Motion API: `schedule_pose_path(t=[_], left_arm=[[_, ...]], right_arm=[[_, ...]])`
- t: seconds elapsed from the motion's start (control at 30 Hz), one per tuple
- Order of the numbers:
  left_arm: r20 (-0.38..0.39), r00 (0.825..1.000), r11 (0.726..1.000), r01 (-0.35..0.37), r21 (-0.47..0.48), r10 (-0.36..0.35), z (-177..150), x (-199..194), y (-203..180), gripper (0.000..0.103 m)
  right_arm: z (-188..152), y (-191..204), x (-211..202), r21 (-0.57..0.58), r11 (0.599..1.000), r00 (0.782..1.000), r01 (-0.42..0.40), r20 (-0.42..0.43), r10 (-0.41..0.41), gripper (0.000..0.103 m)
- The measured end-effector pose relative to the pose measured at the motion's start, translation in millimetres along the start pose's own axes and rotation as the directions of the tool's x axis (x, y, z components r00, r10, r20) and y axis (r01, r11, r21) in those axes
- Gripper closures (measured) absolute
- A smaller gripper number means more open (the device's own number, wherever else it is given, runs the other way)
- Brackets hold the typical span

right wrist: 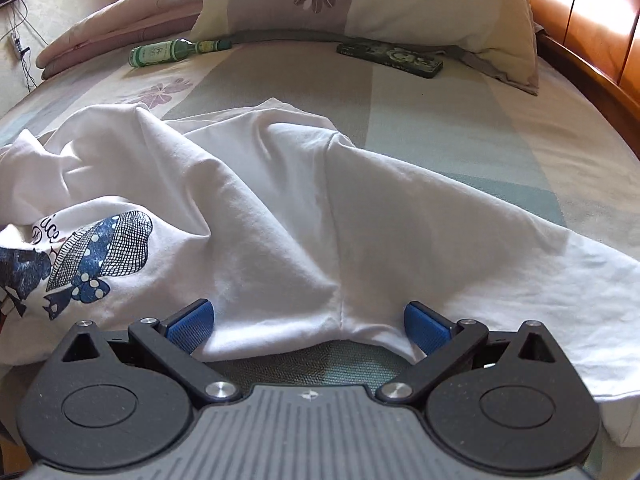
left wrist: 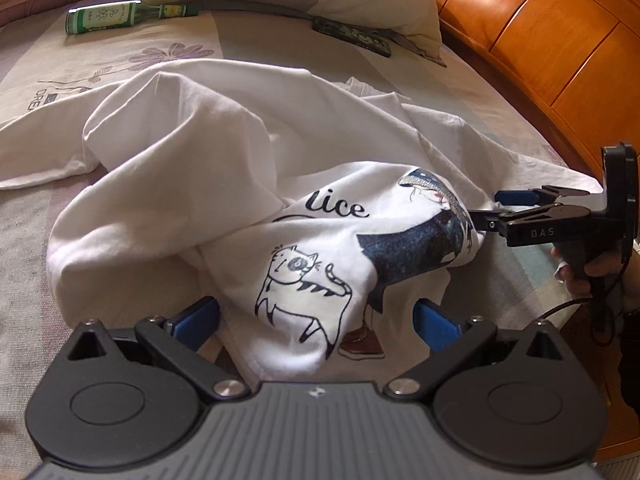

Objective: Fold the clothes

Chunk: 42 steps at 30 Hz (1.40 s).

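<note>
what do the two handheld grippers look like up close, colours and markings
Both the left gripper and right gripper have black linkage arms with silver pivot pins, ribbed grey bodies and textured blue finger pads. Seen side-on, the right one bears "DAS" lettering and trails a black cable.

In the right wrist view, bare bed sheet (right wrist: 460, 136) at middle right is free; a bottle (right wrist: 176, 50) and a dark case (right wrist: 392, 58) block the top.

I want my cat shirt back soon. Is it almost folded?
Not yet. Nothing looks folded: the white T-shirt lies bunched and rumpled on the bed, its cat print crumpled. Both tools are open, each with a shirt edge between its fingers: the left tool and the right tool. Flattening and every fold remain.
</note>
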<state>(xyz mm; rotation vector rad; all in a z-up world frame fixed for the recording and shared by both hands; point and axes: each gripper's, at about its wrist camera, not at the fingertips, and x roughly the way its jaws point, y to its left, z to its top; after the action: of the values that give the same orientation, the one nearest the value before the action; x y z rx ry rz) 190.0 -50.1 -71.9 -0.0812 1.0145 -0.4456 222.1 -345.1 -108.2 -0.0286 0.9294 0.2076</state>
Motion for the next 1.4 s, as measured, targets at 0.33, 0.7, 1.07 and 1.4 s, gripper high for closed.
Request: schedule_pose_path(t=[0.33,0.7,1.07,1.4], left_arm=[[-0.003,1.000,0.997,0.027,0.075,-0.027,-22.4,-18.1,1.6,0.001],[0.074,0.992,0.989,-0.110,0.101,0.103,-16.2,-63.1,12.5,0.001],[0.142,0.969,0.978,-0.208,0.009,0.204,-20.5,-103.5,44.5,0.001],[0.112,0.977,0.983,-0.183,-0.010,0.183,-14.8,-92.5,67.4,0.001]], right_arm=[[-10.1,18.9,-13.8,-0.047,0.999,1.000,0.013,0.012,-0.013,0.000],[-23.6,110.0,-65.2,-0.215,0.963,0.981,-0.161,0.072,0.181,0.000],[-22.6,218.7,-43.9,-0.350,0.894,0.949,-0.280,0.038,0.313,0.000],[-37.5,147.2,-41.4,-0.198,0.933,0.954,-0.300,-0.036,0.299,0.000]])
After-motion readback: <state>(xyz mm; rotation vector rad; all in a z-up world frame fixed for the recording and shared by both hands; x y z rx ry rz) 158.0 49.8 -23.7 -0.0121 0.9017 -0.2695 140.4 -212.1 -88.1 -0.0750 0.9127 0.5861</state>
